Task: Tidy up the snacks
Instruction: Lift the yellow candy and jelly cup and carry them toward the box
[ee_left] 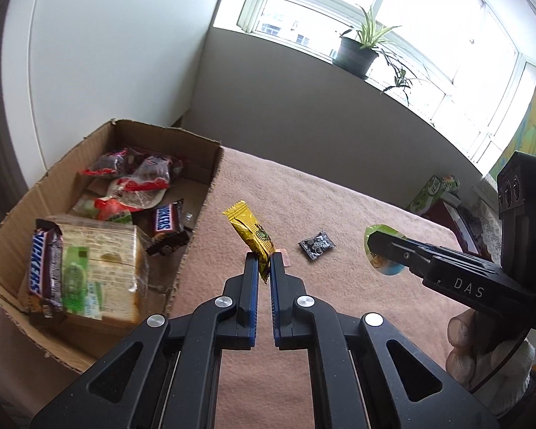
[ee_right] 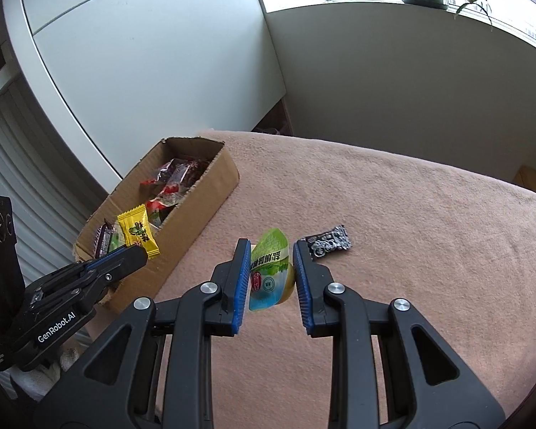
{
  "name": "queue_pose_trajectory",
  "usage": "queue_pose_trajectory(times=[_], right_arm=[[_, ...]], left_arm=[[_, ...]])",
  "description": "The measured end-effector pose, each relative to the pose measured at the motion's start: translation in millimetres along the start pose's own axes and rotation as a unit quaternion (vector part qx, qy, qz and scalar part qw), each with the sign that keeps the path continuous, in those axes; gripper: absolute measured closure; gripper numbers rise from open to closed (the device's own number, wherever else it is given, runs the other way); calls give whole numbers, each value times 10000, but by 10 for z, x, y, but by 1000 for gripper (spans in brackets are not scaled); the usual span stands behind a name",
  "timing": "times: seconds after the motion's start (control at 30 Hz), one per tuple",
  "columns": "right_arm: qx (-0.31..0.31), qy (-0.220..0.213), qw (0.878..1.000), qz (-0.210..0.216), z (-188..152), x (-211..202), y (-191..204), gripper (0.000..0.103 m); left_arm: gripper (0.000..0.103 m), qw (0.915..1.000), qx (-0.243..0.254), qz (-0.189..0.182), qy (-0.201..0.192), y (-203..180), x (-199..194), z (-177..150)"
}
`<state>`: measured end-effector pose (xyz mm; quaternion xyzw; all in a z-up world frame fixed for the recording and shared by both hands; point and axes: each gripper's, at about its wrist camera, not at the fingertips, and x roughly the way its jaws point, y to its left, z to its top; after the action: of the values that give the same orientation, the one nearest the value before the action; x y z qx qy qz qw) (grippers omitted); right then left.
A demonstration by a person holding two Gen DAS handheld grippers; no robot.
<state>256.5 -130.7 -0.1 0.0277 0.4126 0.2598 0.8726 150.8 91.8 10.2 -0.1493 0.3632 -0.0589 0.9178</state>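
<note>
My left gripper is shut on a yellow candy packet and holds it above the pink blanket, just right of the cardboard box. The box holds Snickers bars, a wrapped sandwich and red-wrapped snacks. My right gripper is shut on a green-lidded jelly cup, lifted off the blanket. A small black-and-white candy lies on the blanket just beyond its right finger. The left gripper with the yellow packet also shows in the right wrist view.
The pink blanket covers the table. A potted plant stands on the windowsill behind. Green boxes and clutter sit past the table's far right edge. A white cabinet stands behind the cardboard box.
</note>
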Motion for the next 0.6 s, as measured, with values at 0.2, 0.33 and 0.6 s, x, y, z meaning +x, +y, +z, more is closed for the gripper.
queue_pose_trajectory(times=[0.2,0.33,0.6], right_arm=[[-182,62,9997,148,141,189,337,78],[-237,138,9991,310,246,350,510,78],[-347,248,9972,613,537,655,817,78]], left_arm=[[98,9998,-159,90,-129,158,-56,65],[98,9993,-263,175,-209,329,-106,112],[98,9980,-342,416,-335,612,-151,272]])
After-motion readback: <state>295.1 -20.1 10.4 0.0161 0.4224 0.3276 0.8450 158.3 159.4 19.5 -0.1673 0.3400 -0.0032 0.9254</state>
